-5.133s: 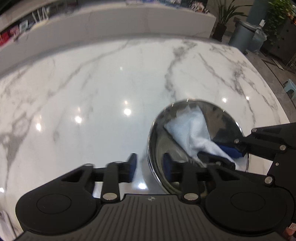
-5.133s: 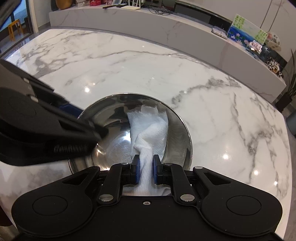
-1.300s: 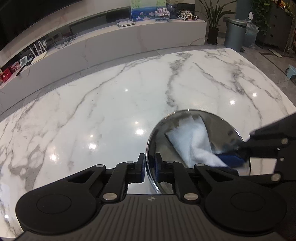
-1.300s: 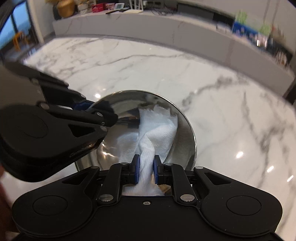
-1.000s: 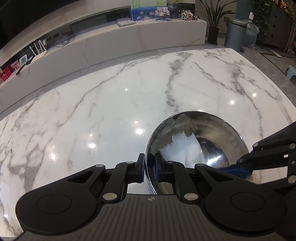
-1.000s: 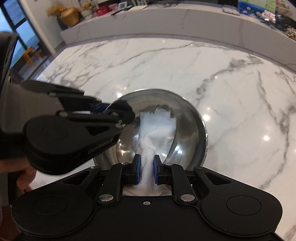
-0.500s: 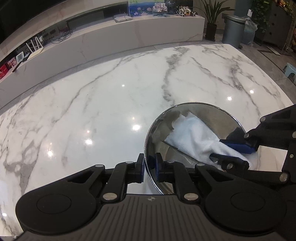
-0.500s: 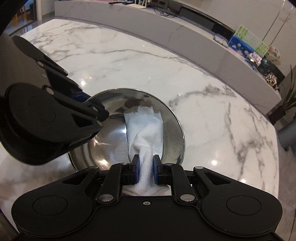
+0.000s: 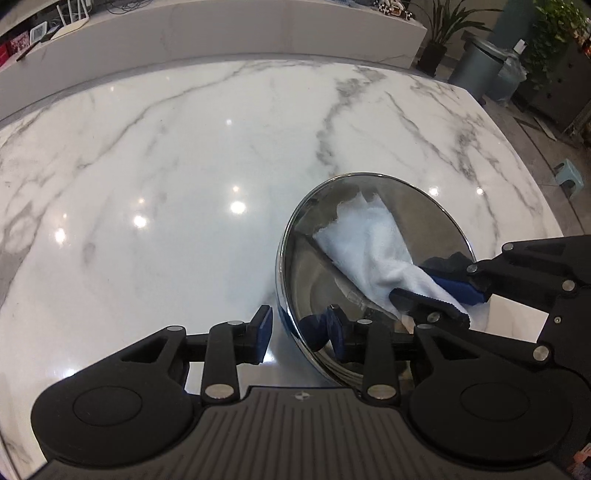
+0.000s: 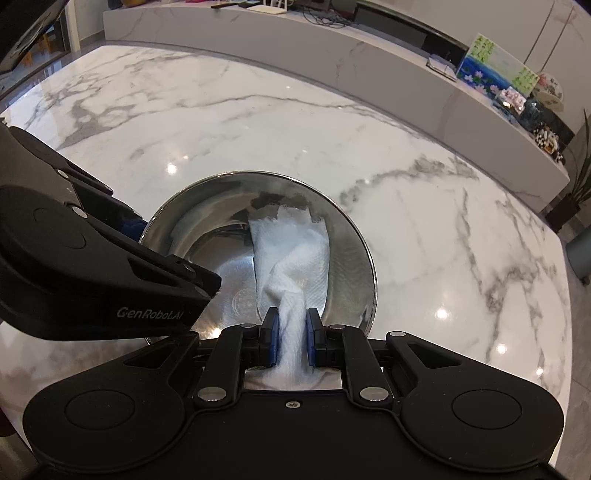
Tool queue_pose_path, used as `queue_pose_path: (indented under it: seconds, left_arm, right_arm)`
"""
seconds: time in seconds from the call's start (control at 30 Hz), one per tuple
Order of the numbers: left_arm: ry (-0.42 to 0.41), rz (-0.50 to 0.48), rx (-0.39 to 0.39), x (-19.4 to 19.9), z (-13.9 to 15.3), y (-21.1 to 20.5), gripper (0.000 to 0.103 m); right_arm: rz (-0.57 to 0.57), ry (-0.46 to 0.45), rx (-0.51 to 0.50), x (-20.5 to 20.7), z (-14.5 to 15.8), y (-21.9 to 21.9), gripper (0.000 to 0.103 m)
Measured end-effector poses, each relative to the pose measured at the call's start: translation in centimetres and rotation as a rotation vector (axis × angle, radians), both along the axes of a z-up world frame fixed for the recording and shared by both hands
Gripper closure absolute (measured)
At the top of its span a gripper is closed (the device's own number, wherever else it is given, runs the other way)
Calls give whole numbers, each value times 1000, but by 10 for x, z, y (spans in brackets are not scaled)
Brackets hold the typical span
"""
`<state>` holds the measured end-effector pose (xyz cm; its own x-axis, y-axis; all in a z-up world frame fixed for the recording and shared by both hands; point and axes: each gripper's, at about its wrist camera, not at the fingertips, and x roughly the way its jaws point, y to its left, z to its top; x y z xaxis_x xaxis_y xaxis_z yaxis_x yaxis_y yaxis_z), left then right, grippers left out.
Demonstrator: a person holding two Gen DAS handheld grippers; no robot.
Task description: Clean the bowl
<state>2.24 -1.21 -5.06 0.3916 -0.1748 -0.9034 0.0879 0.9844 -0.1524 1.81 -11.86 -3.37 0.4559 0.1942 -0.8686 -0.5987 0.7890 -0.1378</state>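
A shiny steel bowl (image 9: 428,206) sits on the white marble table (image 9: 184,166); it also shows in the right wrist view (image 10: 347,229). My left gripper (image 9: 299,328) is open, its two pads standing either side of the bowl's near rim, apart from it. My right gripper (image 10: 291,332) is shut on a white cloth (image 10: 295,258) that lies against the bowl's inner wall. The cloth (image 9: 369,243) and the right gripper (image 9: 432,291) also show in the left wrist view.
A long marble counter (image 10: 332,59) with small items runs behind the table. A grey bin (image 9: 480,62) and potted plants (image 9: 443,22) stand on the floor past the table's far right edge.
My left gripper has opened and let go of the bowl's rim. The bowl now rests on the table. My right gripper still holds the cloth in the bowl.
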Motion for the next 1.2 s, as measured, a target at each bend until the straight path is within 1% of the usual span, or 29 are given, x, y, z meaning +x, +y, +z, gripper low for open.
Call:
queue_pose_path:
  seconds: [0.13,0.2,0.37,0.47,0.53,0.6,0.8,0.93,1.07,1.2]
  left_arm:
    - [13,2,-12,0,-1,1,74]
    - [15,-8,-24,-1,-1,1,80]
    - [9,-16,-27,1,0,1,82]
    - [-1,-24,-2,4,0,0,84]
    - [-14,-31,32,5,-1,-3,85]
    - [-29,-39,62,6,0,-6,85]
    - [-47,-71,98,7,1,-10,86]
    - [-64,-85,124,7,3,-11,88]
    - [-68,-86,135,7,4,-11,89]
    - [-67,-80,127,7,4,-10,88]
  right_arm:
    - [2,0,-1,1,0,0,91]
    - [1,-1,-2,1,0,0,91]
    - [-2,5,-4,1,0,0,91]
    - [3,45,35,1,2,0,90]
    - [13,97,88,3,3,-1,90]
    - [24,120,106,2,2,0,90]
    - [66,110,56,0,2,6,90]
    - [81,74,-8,-1,4,11,90]
    - [73,14,-71,-3,7,13,90]
    - [47,16,-72,2,7,9,90]
